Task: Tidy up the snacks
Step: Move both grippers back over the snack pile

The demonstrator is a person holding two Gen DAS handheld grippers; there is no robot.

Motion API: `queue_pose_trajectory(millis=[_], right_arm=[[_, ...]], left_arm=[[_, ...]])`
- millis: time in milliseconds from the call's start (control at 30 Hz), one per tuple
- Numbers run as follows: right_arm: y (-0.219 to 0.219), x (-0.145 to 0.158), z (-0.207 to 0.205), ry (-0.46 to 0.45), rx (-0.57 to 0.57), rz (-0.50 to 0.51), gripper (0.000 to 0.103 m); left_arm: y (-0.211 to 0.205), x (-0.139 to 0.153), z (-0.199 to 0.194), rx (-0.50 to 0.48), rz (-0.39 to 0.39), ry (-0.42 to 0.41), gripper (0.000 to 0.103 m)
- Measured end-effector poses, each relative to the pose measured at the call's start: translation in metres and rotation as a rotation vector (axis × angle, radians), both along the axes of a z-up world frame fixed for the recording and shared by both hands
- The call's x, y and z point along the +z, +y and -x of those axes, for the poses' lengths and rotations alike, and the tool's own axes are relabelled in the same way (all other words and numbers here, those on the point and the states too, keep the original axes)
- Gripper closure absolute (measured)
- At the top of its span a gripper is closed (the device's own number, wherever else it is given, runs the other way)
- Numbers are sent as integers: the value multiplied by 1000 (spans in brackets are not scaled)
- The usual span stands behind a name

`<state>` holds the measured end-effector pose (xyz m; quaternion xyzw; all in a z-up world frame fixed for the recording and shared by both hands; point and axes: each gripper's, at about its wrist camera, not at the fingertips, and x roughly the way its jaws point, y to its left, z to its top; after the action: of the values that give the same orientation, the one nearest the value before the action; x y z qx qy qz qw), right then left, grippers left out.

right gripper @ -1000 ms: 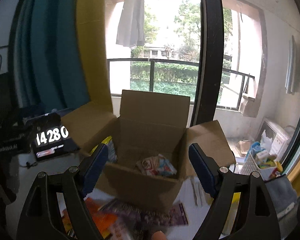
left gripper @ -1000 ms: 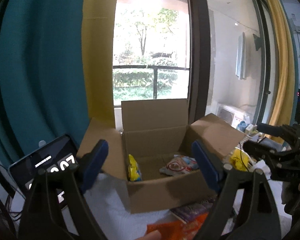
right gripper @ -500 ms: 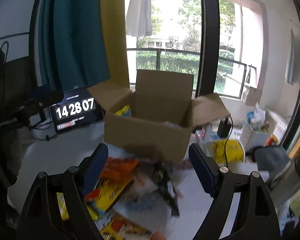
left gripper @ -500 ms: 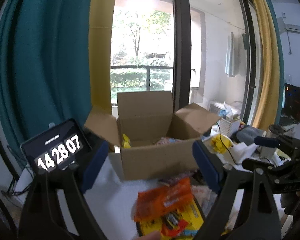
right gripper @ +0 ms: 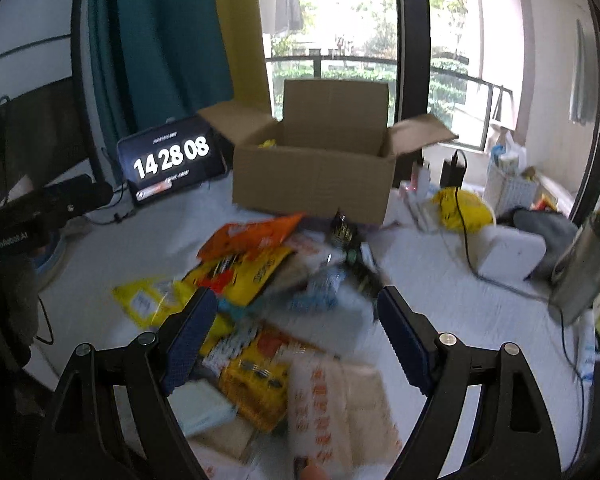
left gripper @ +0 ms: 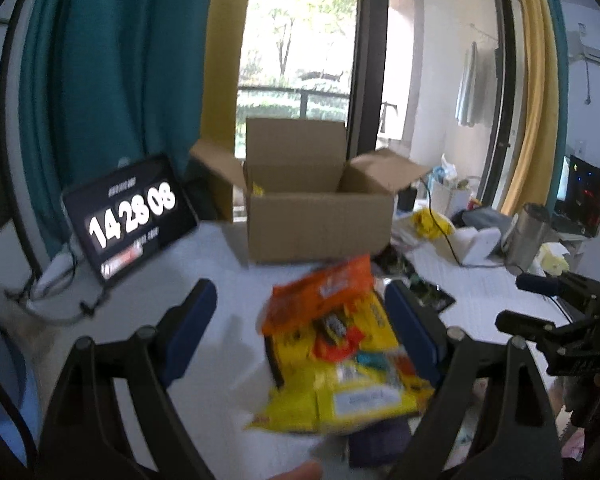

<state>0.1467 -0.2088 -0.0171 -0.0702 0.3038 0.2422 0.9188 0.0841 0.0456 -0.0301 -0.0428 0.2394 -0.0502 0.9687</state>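
Both sets of tongs stand wide apart and hold nothing: the left tongs [left gripper: 300,320] hover over the near part of the white-covered table [left gripper: 204,280], with a yellow crinkly snack bag [left gripper: 340,384] and an orange foil packet [left gripper: 320,300] lying between the blue pads [left gripper: 188,328] but not pinched; the right tongs [right gripper: 292,332] hang above the main heap of loose snack packets [right gripper: 284,312], pale wrappers and yellow bags mixed, in the middle of the table. Farther back, toward the far edge by the window, sits the open brown cardboard box [right gripper: 312,184], with a scrap of yellow showing inside; a black clock display [right gripper: 172,160] leans at the far left. The step in hand looks like reaching for the next packets; each hand likely needs to sink lower, settle on one bag, and close on it before carrying it to the box. Against a second ago, both views have pulled back from over the box and dropped toward the pile, and the clock has ticked on.
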Motion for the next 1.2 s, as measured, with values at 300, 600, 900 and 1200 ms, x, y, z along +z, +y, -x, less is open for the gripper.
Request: queue_pose_trajectory(millis=[300, 600, 900, 1200], right_arm=[[4, -39, 37, 109, 14, 21, 18], [16, -66, 52, 220, 78, 25, 19], [17, -106, 48, 358, 77, 27, 23], [19, -120, 38, 378, 64, -66, 28]], left_arm=[[10, -43, 32, 45, 35, 115, 16], [15, -88, 48, 67, 31, 251, 16], [10, -103, 45, 56, 21, 300, 16], [9, -101, 38, 58, 5, 302, 16]])
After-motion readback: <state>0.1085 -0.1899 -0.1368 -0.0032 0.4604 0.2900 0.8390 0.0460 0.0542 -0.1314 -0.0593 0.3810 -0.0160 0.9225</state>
